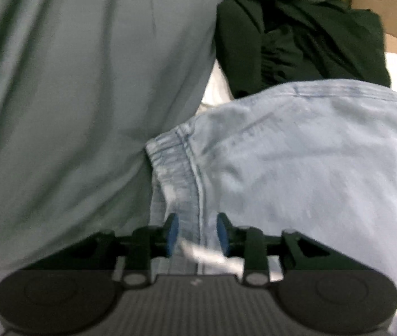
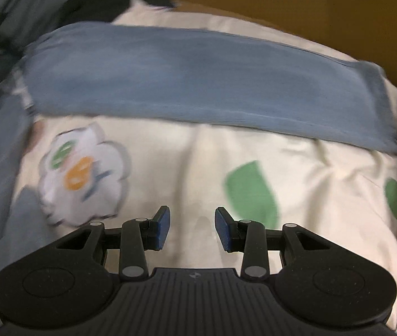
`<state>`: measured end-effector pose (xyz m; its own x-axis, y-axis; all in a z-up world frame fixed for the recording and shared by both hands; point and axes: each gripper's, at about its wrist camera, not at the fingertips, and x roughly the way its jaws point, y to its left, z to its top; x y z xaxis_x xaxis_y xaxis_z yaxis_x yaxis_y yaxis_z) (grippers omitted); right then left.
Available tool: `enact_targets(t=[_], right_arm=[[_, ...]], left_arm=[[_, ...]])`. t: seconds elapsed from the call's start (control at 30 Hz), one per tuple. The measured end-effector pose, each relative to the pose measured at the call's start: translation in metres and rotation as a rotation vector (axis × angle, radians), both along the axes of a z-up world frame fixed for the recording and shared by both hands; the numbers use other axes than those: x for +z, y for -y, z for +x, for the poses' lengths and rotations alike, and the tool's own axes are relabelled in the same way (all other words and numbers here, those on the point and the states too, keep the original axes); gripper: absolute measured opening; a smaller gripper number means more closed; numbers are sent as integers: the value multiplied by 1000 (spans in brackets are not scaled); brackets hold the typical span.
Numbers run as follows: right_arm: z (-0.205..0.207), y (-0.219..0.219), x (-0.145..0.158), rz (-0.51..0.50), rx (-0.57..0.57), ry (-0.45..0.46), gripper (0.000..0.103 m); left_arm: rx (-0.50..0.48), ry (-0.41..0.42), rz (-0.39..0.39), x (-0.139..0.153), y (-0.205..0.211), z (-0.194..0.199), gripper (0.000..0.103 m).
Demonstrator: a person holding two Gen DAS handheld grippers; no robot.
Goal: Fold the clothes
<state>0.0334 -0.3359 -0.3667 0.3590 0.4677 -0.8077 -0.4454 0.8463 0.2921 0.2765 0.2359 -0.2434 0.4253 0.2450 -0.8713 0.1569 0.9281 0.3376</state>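
Light blue jeans [image 1: 296, 162] fill the lower right of the left wrist view, with a stitched seam running down between my fingers. My left gripper [image 1: 197, 233] stands open, its blue pads on either side of that seam and a white tag. In the right wrist view the jeans [image 2: 198, 81] lie as a long flat band across the bedding, far ahead of my right gripper [image 2: 192, 229]. The right gripper is open over the cream sheet, with nothing between its fingers.
A grey-green garment [image 1: 80, 98] covers the left of the left wrist view, and a black garment [image 1: 296, 44] is bunched behind the jeans. The cream sheet [image 2: 198, 168] has flower and green prints. A cardboard box wall [image 2: 296, 5] rises at the back right.
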Motion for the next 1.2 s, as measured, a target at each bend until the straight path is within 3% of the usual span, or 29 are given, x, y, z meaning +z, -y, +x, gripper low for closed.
enact_targets(t=[0.2, 0.37, 0.6, 0.77, 0.9, 0.93, 1.0, 1.03, 1.2], right_arm=[[-23, -17, 13, 102, 188, -50, 42], [-37, -17, 17, 137, 289, -87, 42], [-49, -27, 3, 152, 255, -184, 43], [-57, -42, -13, 130, 218, -244, 43], [-56, -56, -29, 128, 191, -343, 42], [-56, -59, -31, 119, 186, -358, 41], [-55, -58, -28, 109, 210, -367, 12], [-55, -54, -27, 113, 211, -376, 5], [-54, -17, 5, 169, 127, -345, 4]], left_arm=[[6, 2, -47, 59, -5, -55, 41], [-6, 19, -83, 83, 5, -91, 45], [69, 31, -135, 117, -7, -148, 45], [113, 3, -146, 126, -19, -193, 45], [181, -16, -152, 129, -35, -225, 45], [197, -20, -158, 130, -37, -232, 45], [223, -26, -171, 131, -43, -245, 45], [232, -32, -177, 131, -46, -249, 45], [227, -45, -215, 130, -45, -265, 46]])
